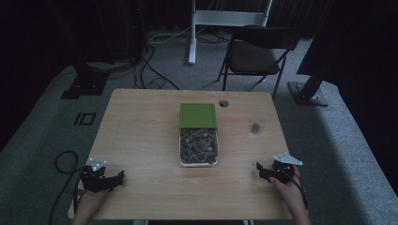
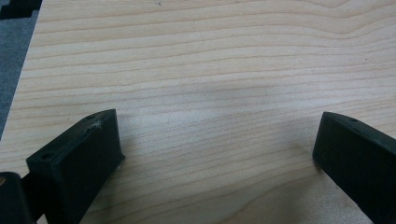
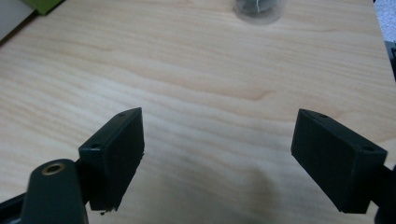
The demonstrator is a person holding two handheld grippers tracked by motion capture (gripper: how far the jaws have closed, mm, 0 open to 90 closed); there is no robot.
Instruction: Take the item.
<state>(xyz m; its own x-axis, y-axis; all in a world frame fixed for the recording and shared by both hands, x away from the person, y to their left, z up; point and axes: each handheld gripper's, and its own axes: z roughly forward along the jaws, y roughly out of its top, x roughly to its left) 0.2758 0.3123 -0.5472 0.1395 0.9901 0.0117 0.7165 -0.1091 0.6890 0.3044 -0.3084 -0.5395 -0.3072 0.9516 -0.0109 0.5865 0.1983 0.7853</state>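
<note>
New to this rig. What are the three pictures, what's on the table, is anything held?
No robot here: a person holds a black two-jaw claw in each hand at a light wooden table. The high view looks down from above; the left claw sits at the near left corner, the right claw at the near right. The other two pictures come from cameras riding on each claw, looking along its jaws. Mid-table lies a clear rectangular plastic container of small dark mixed pieces, its flat green lid lying just beyond it. A small grey round object sits to the right. Both claws are open over bare wood; nothing is held.
</note>
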